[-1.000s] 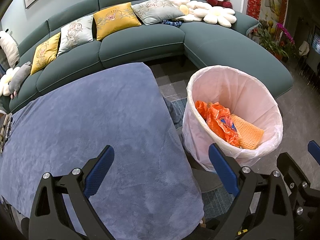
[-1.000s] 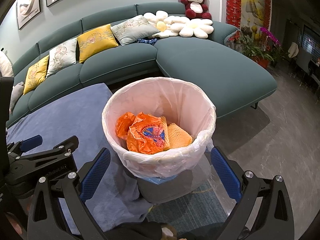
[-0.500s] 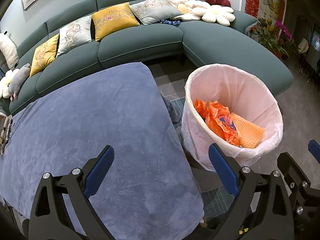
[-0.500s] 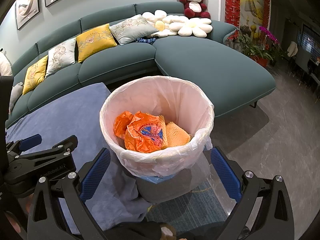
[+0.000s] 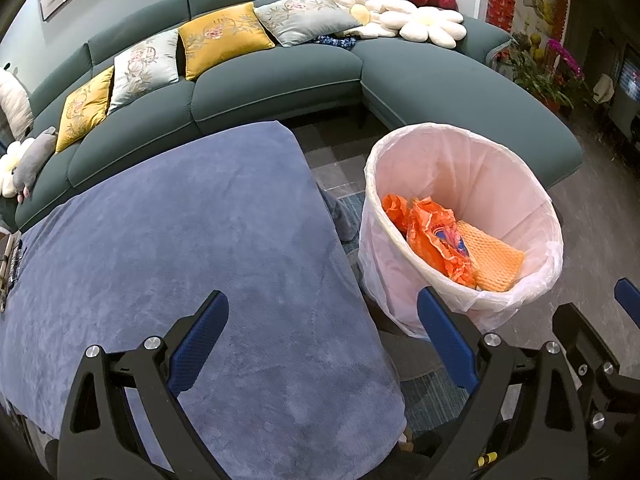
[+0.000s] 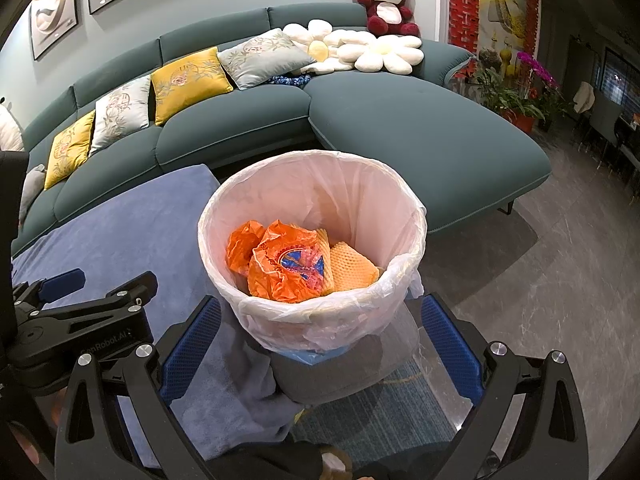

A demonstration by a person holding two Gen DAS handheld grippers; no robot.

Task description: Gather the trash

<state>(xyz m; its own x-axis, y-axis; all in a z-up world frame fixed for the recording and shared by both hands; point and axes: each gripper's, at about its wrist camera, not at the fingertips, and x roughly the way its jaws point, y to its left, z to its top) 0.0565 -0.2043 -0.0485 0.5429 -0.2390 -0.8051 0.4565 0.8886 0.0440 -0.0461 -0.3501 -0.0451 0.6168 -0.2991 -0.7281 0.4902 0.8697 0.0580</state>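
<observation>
Inside lined bin (image 6: 404, 216), crumpled orange wrappers (image 6: 286, 264).

The only lettering that can be made out is a faint mark reading roughly "GenRobot.AI" on the black body of the left hand-held gripper (image 6: 60, 284), seen from the right wrist view. The orange wrapper (image 6: 290, 266) in the bin carries a blue and red print, too crumpled to read.

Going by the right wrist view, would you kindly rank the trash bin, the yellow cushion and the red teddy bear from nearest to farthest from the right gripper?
1. Trash bin, directly ahead of the right gripper.
2. Yellow cushion, on the sofa, ahead-left.
3. Red teddy bear, atop the sofa back, ahead-right.
</observation>
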